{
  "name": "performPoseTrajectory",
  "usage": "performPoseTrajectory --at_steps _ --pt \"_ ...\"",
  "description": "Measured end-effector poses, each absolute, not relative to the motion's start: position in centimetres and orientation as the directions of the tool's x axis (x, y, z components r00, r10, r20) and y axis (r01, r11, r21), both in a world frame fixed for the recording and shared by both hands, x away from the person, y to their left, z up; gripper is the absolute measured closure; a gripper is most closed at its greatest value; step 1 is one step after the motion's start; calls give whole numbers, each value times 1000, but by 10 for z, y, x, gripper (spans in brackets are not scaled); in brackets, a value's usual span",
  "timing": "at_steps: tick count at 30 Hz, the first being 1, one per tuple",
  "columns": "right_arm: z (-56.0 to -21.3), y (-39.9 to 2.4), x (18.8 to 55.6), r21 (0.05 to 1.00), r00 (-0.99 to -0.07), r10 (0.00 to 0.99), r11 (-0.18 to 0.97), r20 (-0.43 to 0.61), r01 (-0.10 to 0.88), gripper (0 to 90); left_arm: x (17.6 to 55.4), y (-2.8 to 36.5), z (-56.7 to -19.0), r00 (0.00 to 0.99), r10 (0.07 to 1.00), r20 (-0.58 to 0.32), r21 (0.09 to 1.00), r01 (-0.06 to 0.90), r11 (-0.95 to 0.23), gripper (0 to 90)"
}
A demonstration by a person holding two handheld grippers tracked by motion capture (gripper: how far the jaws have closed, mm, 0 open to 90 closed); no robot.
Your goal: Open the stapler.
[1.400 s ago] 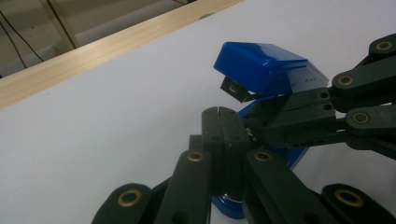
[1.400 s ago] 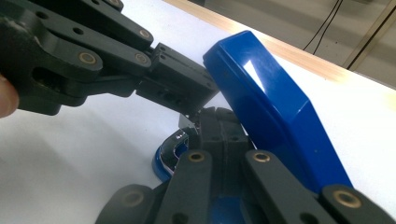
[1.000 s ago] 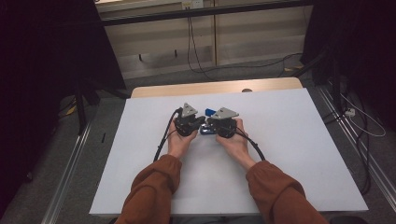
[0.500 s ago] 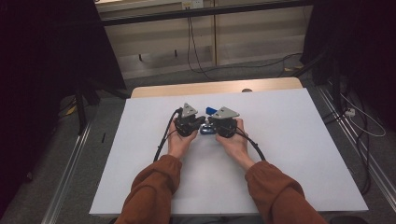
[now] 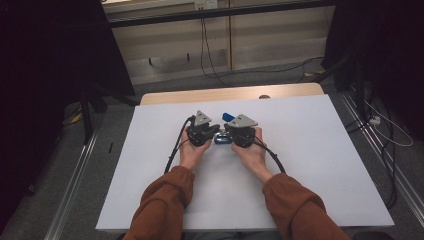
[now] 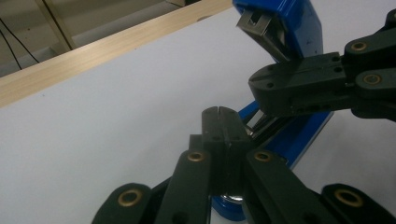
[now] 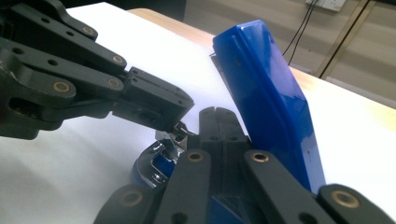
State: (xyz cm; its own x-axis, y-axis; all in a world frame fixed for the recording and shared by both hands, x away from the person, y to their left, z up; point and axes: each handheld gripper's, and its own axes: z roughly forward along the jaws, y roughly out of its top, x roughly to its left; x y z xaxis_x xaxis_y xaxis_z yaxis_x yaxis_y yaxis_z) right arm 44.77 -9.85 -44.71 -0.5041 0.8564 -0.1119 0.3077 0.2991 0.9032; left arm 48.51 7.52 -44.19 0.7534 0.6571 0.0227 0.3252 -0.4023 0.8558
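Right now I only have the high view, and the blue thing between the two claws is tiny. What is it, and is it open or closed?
Observer: It is a blue stapler, with its top swung up steeply, as the right gripper view shows.
Operator: Are the claws open?
Observer: No. The left claw has its jaws pressed together, tip beside a metal strip of the stapler.
Operator: And the other one?
Observer: The right claw is shut too, tip just below the raised top. I cannot tell whether it pinches anything.
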Motion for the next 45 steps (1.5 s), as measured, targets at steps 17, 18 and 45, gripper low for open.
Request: performPoseTrajectory --at_steps 17,18,45 --pt "-446 -100 446 910 -479 869 293 -125 294 900 485 76 -446 750 661 18 859 327 -394 900" --pt "-446 -100 447 910 -479 869 292 -124 294 900 485 76 -446 747 665 19 858 329 -394 900" --pt "-442 -105 443 919 -433 893 266 -122 291 900 483 76 -452 746 665 31 856 324 -403 900"
